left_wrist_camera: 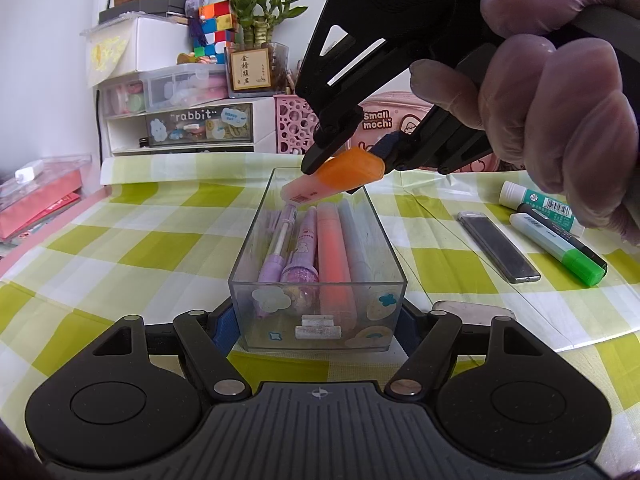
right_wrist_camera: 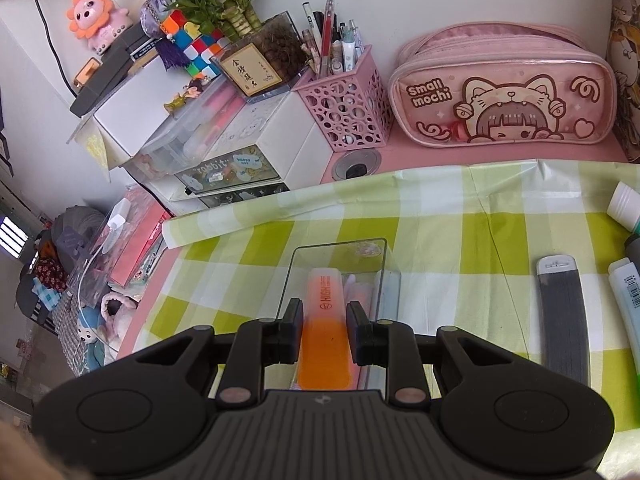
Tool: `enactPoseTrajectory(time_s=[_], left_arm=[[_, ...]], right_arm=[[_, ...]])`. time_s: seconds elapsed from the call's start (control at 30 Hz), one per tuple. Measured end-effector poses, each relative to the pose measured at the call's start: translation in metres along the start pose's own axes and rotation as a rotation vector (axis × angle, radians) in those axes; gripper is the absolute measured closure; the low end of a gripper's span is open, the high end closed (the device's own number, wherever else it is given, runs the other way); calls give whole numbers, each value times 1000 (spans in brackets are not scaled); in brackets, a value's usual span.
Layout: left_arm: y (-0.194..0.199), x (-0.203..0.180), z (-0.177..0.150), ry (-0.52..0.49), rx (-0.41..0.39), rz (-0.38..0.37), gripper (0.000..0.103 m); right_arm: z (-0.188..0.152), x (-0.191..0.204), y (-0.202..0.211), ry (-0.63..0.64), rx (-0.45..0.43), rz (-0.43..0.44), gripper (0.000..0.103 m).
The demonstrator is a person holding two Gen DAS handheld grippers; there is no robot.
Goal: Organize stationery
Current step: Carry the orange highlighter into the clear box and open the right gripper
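The left gripper [left_wrist_camera: 318, 320] clamps the clear tray's [left_wrist_camera: 384, 236] near end, steadying it, while the right gripper [right_wrist_camera: 324, 330] pinches an orange highlighter [right_wrist_camera: 325, 320] above its far end, tilted for dropping beside 4 pens [left_wrist_camera: 312, 248].

1 clear box [left_wrist_camera: 256, 240] – 4 pens inside [left_wrist_camera: 334, 248], 1 orange highlighter [left_wrist_camera: 340, 178].

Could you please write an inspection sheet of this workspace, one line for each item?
Surface: green checked cloth on a pink desk.
Job's things: clear box with four pens inside; orange highlighter above its far end.
Clutter: glue stick, green highlighter, black marker, lead case beside the box.
Grippers: left tool clamps the box; right tool grips the highlighter.
Cables: black cable on the wall.
Surroundings: drawers, pink pen basket, pencil case, plant.
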State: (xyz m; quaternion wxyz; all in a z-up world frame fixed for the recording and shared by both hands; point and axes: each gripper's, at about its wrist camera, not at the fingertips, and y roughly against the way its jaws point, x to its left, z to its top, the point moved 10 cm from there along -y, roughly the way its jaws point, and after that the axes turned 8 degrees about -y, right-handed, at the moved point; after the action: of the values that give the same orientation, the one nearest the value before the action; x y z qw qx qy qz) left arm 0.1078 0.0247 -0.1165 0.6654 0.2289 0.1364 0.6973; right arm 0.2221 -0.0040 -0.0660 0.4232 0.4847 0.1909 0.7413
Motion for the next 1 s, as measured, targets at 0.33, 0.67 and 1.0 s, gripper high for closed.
enactPoseTrajectory(time_s=[0.33,0.67,1.0], left_arm=[[0,0,0,0,0,0,30],[0,-1,1,1,0,0,30],[0,-1,1,2,0,0,30]], right_arm=[[-13,5,-16,-7,74,5,76],[-20,12,-16,20,116,40,74],[-13,5,14,72,33,48,68]])
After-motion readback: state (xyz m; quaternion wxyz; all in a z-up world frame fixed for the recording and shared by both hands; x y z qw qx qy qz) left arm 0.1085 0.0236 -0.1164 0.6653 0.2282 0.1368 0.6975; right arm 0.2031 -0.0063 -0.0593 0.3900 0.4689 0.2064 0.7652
